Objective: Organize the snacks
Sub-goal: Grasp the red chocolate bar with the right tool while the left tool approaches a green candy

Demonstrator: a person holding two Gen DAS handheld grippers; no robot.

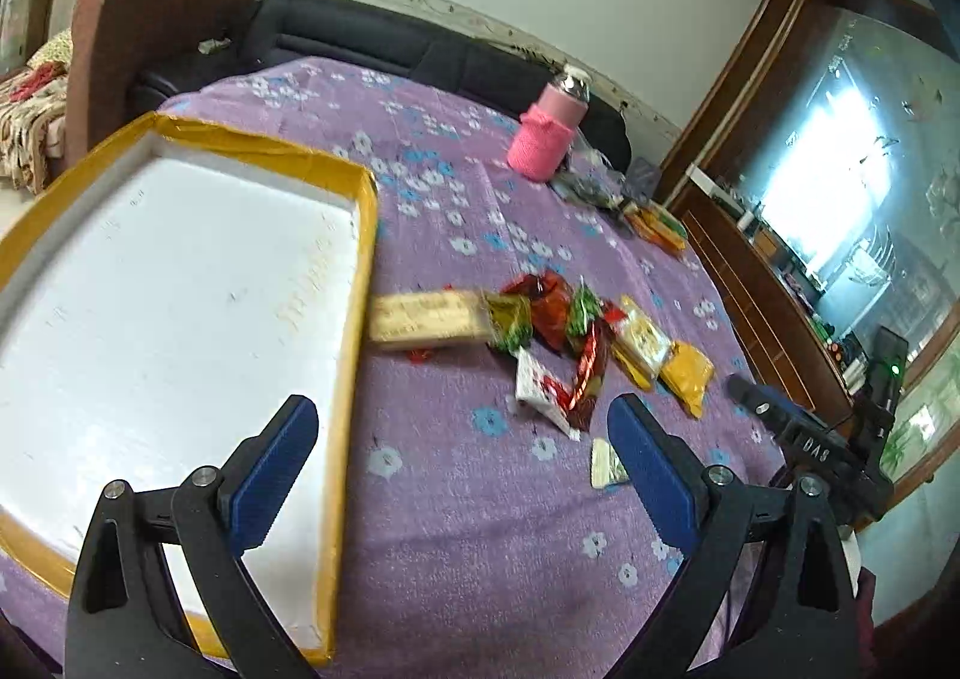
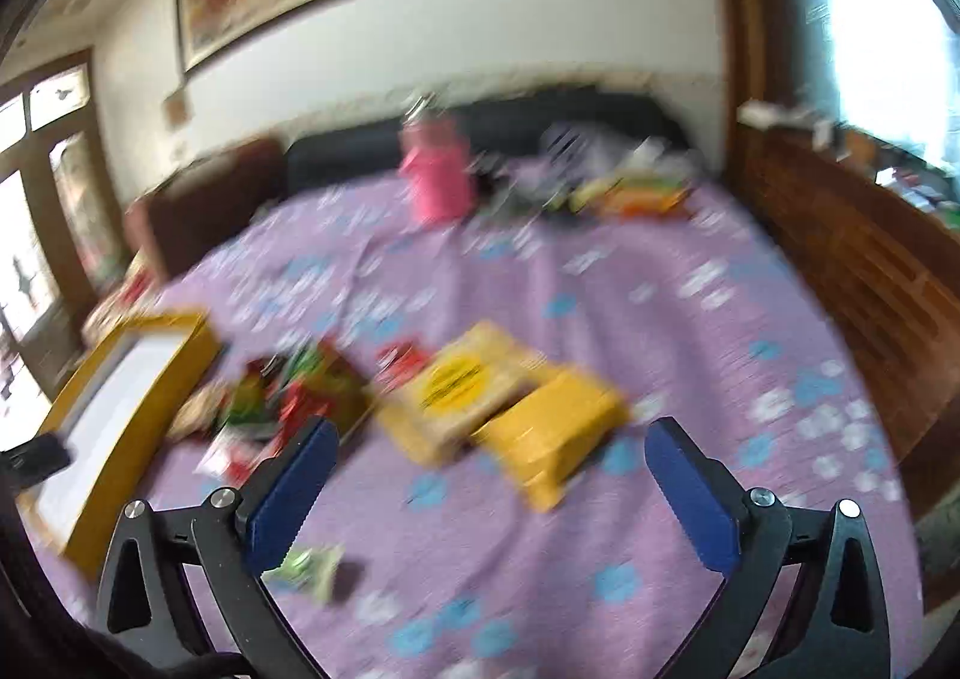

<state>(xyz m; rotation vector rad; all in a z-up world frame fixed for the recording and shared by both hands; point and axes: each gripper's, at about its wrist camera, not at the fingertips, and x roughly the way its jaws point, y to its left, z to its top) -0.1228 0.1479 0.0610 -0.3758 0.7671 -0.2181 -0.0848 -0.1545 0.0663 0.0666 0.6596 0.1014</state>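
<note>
A pile of snack packets [image 1: 558,331] lies on the purple flowered cloth, to the right of a shallow white foam tray with a yellow taped rim [image 1: 354,283]. A long beige box [image 1: 426,319] lies against the tray's side. Two yellow packets [image 2: 540,433] lie at the pile's right end. A small pale packet [image 1: 606,463] lies alone nearer me. My left gripper [image 1: 462,475] is open and empty, above the tray's right edge. My right gripper [image 2: 492,493] is open and empty, just short of the yellow packets; this view is blurred. The right gripper also shows in the left wrist view [image 1: 744,388].
A bottle in a pink knitted sleeve [image 1: 549,130] stands at the far side, with more packets [image 1: 654,226] beside it. A dark sofa [image 1: 384,37] runs behind the table. A wooden cabinet [image 1: 756,283] stands to the right.
</note>
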